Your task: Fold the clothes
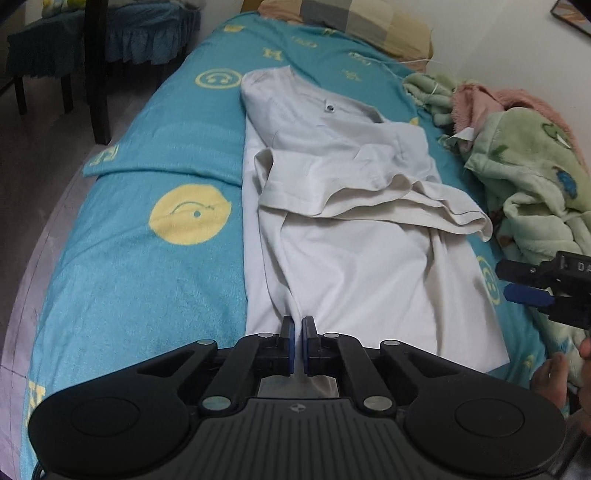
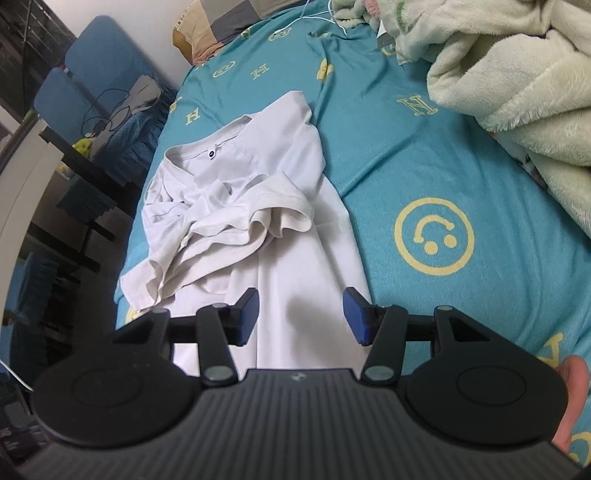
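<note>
A white T-shirt [image 1: 351, 258] lies lengthwise on the teal bedspread [image 1: 147, 258], collar at the far end and both sleeves folded across the chest. My left gripper [image 1: 298, 325] is shut on a pinched ridge of the shirt's near hem. In the right wrist view the same T-shirt [image 2: 288, 258] runs under my right gripper [image 2: 301, 310], whose jaws stand open above the lower right side of the cloth and hold nothing. From the left wrist view, the right gripper [image 1: 517, 282] shows at the right edge, beside the shirt.
A fluffy green blanket [image 1: 535, 184] is heaped along the bed's right side, also seen as the blanket [image 2: 517, 92]. A checked pillow [image 1: 362, 22] lies at the head. A blue-covered chair [image 2: 103, 74] and a dark table stand left of the bed. A hand [image 1: 550, 373] shows at lower right.
</note>
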`<state>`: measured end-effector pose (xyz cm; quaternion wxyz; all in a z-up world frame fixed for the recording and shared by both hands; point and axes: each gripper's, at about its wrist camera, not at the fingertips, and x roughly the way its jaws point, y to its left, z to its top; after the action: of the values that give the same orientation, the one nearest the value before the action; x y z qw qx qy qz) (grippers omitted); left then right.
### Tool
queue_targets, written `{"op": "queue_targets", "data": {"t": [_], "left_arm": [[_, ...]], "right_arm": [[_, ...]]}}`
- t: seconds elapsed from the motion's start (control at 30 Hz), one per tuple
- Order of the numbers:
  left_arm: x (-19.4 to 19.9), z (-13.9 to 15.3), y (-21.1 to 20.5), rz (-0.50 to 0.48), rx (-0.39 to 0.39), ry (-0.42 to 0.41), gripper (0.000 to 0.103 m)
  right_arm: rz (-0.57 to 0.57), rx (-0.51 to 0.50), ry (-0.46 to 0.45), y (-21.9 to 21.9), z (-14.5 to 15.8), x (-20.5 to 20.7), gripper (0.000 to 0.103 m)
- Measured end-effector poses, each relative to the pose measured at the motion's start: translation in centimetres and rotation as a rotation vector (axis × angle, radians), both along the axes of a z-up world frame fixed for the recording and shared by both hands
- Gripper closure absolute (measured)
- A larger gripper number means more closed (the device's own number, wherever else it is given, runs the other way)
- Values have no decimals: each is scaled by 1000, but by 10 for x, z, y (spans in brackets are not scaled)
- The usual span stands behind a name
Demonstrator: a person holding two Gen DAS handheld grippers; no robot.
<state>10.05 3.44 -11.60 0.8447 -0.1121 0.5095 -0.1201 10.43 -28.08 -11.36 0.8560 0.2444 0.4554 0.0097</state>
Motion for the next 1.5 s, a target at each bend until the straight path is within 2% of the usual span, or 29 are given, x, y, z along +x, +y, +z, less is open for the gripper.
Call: {"op": "queue_targets", "data": {"t": [0.1,0.2,0.27,0.3,0.37,0.43,0.53,0.63,0.7,0.8,0.87,0.97,1.07,1.13,1.2,1.27,1.37,1.5], "left_arm": [[-1,3,3,14,-18,-5,92],[-6,14,7,40,-37,-10,76],[-12,23,9,58,-85,-6,51],[-15,28,10,67,-111,-4,45],[-23,35,10,97,-163,12,25],[-33,38,8,117,-224,37,21],[-39,29,2,157,-323,132,20],[-34,6,-3,236,-401,257,20],[-30,-10,-6,292,-419,319,20],[-21,-31,-8,333,-442,346,21],[-18,-40,-5,374,-472,343,22],[-15,-45,3,425,-543,295,23],[-17,-51,10,463,-578,266,35],[-19,-55,14,474,-605,251,39],[-22,-57,15,488,-614,237,48],[-24,-57,15,497,-615,223,56],[-26,-56,12,490,-601,204,60],[-20,-56,16,492,-578,196,68]], "right_arm": [[1,-1,-2,0,1,0,50],[-6,7,-4,-1,1,0,50],[-8,5,-5,-1,2,-1,50],[-8,4,-6,-1,2,-1,50],[-10,6,-11,-1,3,-2,50],[-14,14,-16,-2,4,-2,50],[-19,27,-25,-4,6,-2,50],[-19,39,-34,-5,7,-3,50],[-20,44,-35,-6,8,-4,50],[-29,62,-33,-9,7,-5,50],[-32,77,-29,-11,6,-5,50],[-34,94,-25,-12,4,-4,50],[-36,119,-24,-13,3,-5,49],[-38,166,-22,-15,2,-6,49],[-47,218,-17,-19,3,-9,49],[-48,298,-22,-20,4,-14,49],[-8,465,-8,-13,1,-19,49],[34,653,98,11,-18,-23,49]]}}
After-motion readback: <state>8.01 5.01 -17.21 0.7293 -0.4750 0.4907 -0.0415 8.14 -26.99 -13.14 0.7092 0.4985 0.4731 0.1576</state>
